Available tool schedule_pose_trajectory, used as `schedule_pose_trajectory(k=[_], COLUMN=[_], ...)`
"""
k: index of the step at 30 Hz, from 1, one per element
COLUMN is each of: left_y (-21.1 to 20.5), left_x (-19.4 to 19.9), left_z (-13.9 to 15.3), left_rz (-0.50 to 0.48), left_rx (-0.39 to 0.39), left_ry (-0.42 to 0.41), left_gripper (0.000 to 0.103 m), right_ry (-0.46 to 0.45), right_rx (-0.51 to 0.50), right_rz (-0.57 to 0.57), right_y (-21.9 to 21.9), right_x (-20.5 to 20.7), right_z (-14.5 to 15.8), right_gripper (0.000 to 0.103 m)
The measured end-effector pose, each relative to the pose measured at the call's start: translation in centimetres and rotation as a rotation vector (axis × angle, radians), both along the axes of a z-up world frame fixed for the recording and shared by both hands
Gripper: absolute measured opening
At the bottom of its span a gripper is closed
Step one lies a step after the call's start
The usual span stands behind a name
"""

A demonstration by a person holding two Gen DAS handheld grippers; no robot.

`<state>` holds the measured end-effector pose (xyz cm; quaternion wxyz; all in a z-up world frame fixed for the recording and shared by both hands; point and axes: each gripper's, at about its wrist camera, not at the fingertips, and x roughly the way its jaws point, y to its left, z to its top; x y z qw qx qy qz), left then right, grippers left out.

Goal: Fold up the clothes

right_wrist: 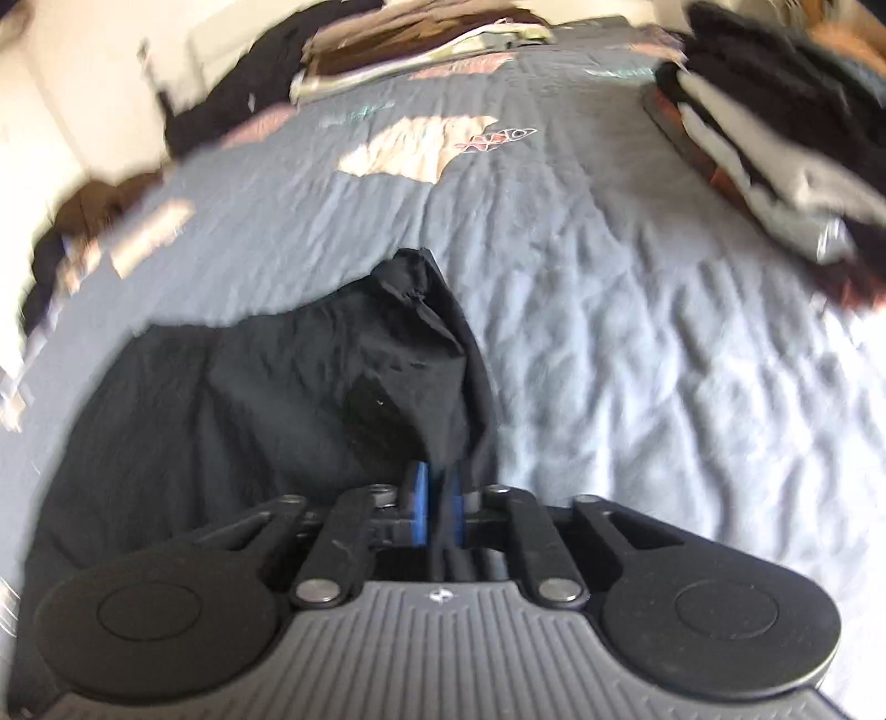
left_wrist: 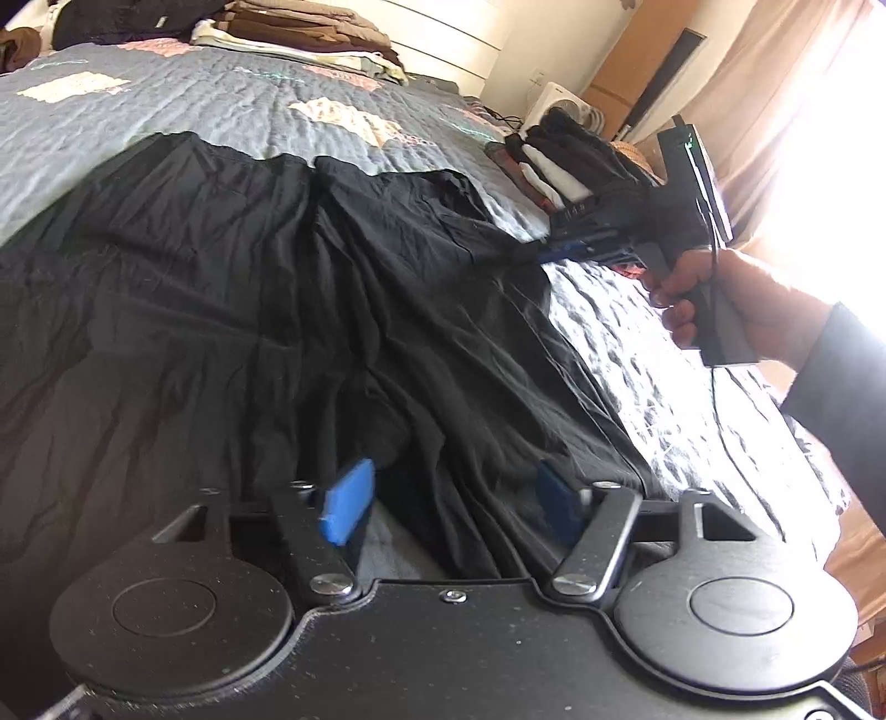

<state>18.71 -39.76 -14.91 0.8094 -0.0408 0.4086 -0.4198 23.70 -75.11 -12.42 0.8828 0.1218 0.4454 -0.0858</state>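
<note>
Grey quilt (left_wrist: 166,94) covers the bed, with folded stacks (left_wrist: 299,27) at its far end and another pile (right_wrist: 775,138) to the right. Across it lies the black garment (left_wrist: 249,288), spread and creased. My left tongs (left_wrist: 454,498) hover wide over its near edge; my right tongs (right_wrist: 437,498) pinch a corner of it.

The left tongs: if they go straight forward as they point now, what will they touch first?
Most likely the black garment. The left tongs stand open, low over the fabric spread on the quilt, and dark folds fill the space just ahead. Depth is uncertain; nothing else seems nearer.
</note>
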Motion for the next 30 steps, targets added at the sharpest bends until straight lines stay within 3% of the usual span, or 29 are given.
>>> schedule_pose_trajectory(k=[2, 4, 7, 11, 15, 21, 30], left_y=[1.3, 3.4, 7.3, 12.8, 18.0, 22.5, 24.0], left_x=[-0.2, -0.4, -0.9, -1.4, -1.8, -0.8, -0.7], left_z=[0.7, 1.6, 3.0, 4.5, 5.3, 3.6, -1.1], left_rz=[0.018, 0.060, 0.153, 0.309, 0.437, 0.501, 0.580], left_rx=[0.007, 0.000, 0.000, 0.041, 0.100, 0.125, -0.010], left_ry=[-0.007, -0.001, 0.010, 0.036, 0.041, 0.154, 0.302], left_gripper=[0.070, 0.072, 0.082, 0.082, 0.084, 0.086, 0.086], right_ry=[0.013, -0.018, -0.057, -0.069, -0.051, 0.011, 0.081], right_rx=[-0.046, 0.016, 0.109, 0.203, 0.290, 0.369, 0.369], right_rz=[-0.001, 0.031, 0.092, 0.207, 0.289, 0.345, 0.236], right_y=[0.4, 1.1, 3.6, 9.4, 16.4, 24.7, 27.5], right_x=[-0.6, -2.8, -6.7, -11.6, -14.9, -17.5, -18.6], right_z=[0.7, 1.9, 3.3, 4.3, 3.7, 1.8, 0.1], right_gripper=[0.042, 0.060, 0.077, 0.087, 0.088, 0.089, 0.089])
